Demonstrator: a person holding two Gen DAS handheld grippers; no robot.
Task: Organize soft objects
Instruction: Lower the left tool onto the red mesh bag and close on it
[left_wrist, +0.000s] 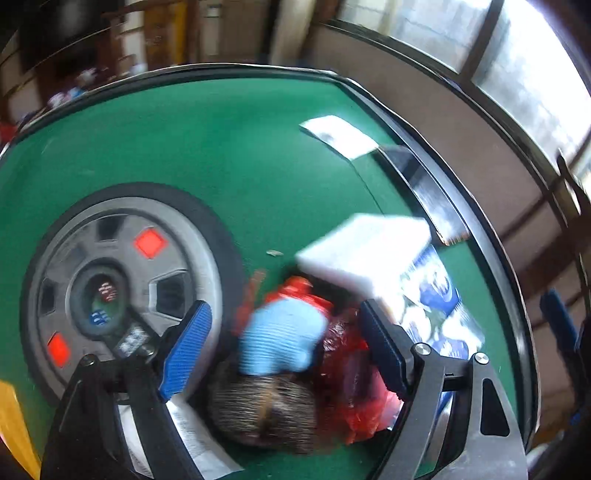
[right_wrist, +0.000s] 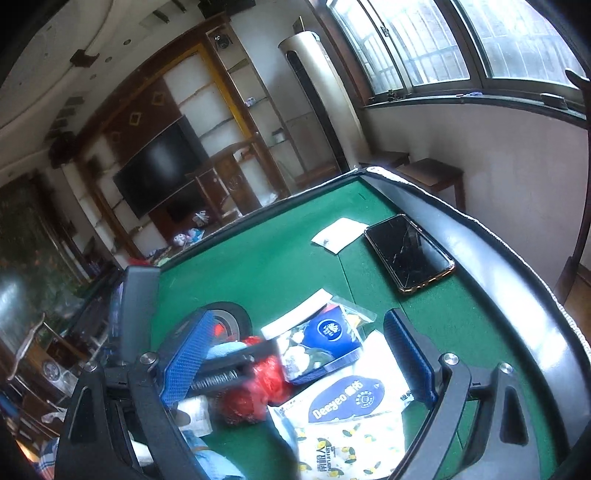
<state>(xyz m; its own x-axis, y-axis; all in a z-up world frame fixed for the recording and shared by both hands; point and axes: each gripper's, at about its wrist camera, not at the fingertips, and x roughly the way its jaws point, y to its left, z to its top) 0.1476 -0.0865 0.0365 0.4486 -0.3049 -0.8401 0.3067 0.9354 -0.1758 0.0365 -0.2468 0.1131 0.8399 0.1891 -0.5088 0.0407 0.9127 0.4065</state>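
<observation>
A cracked black phone (right_wrist: 409, 254) lies beside a white card (right_wrist: 339, 234) on the green table (right_wrist: 258, 258).

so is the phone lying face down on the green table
No, the phone lies face up near the table's padded edge, its cracked dark screen showing in the right wrist view.

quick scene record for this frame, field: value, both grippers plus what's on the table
surface: green felt table
left gripper: open, above blue ribbed cloth
right gripper: open, above blue-and-white tissue pack
pile: red plastic bag, white foam block, Deeyeo wipes pack
far corner: black cracked phone, white paper slip
</observation>
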